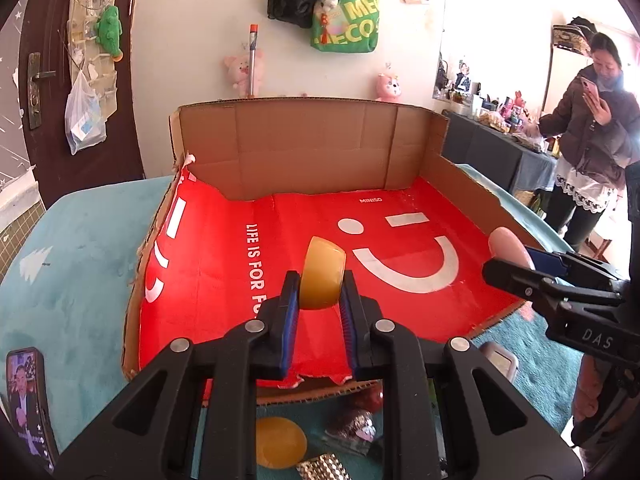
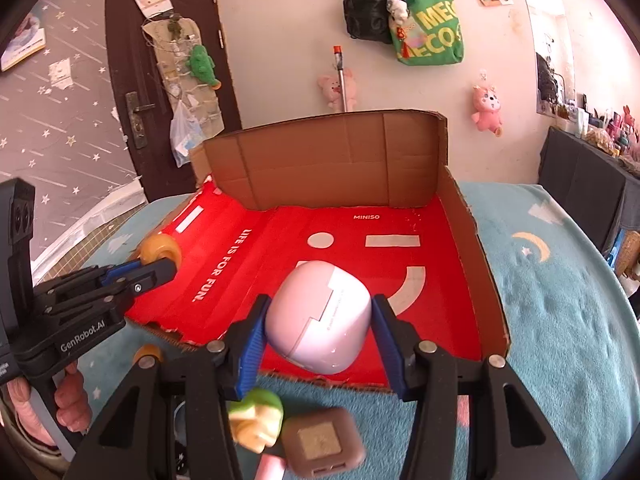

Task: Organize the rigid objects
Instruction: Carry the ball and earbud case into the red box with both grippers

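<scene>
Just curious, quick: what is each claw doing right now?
Left claw: closed on the amber tape roll.
Right claw: closed on the white rounded case.

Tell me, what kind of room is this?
Probably a lived-in bedroom at home: bags and plush toys hang on the wall, a starry blanket covers the surface under the cardboard tray, beside a dark door.

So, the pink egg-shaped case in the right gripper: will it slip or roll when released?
The pink case looks glossy and rounded, so it may slip between the right gripper pads. Set on the flat red tray floor, it would probably rock or roll somewhat. It looks rigid, not floppy.
</scene>
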Demonstrator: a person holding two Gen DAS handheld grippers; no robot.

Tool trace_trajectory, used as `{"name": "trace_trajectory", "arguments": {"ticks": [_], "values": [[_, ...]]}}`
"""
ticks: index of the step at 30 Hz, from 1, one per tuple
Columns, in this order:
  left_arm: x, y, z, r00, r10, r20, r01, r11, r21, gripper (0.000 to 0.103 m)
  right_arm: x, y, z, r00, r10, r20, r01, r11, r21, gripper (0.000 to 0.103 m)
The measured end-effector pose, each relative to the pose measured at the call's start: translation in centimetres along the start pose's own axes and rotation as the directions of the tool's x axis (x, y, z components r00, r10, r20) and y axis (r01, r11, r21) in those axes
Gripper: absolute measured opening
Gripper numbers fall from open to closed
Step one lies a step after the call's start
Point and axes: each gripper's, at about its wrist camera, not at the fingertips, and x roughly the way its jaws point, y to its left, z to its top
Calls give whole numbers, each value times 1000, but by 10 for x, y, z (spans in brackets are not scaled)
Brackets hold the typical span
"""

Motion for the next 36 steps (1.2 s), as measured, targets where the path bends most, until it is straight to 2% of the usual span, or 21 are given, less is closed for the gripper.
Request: {"name": "trace_trajectory", "arguments": {"ticks": [5, 11, 19, 24, 27, 30, 36], "values": [[19, 3, 2, 999, 12, -33, -12, 1000, -7, 18, 22, 0, 9, 999, -14, -51, 14, 1000, -2, 53], [45, 6, -2, 994, 16, -107, -17, 1000, -15, 18, 48, 3, 8, 991, -1, -137, 0, 1000, -3, 53], [65, 12, -2, 982, 12, -189, -18, 999, -30, 18, 68, 1, 9, 980, 11, -199, -7, 1000, 22, 53], [76, 20, -1, 971, 9, -239, -22, 998, -51, 18, 83, -5, 9, 971, -8, -241, 17, 999, 38, 53], [79, 21, 0, 968, 23, -249, -35, 998, -44, 18, 91, -7, 8, 964, -9, -264, 22, 999, 46, 53], [82, 25, 1, 966, 0, -257, -19, 997, -72, 18, 92, -9, 8, 963, -11, -268, 26, 998, 53, 53], [84, 24, 2, 963, 10, -268, -30, 997, -69, 18, 96, -10, 15, 960, -50, -274, 59, 998, 23, 53]]}}
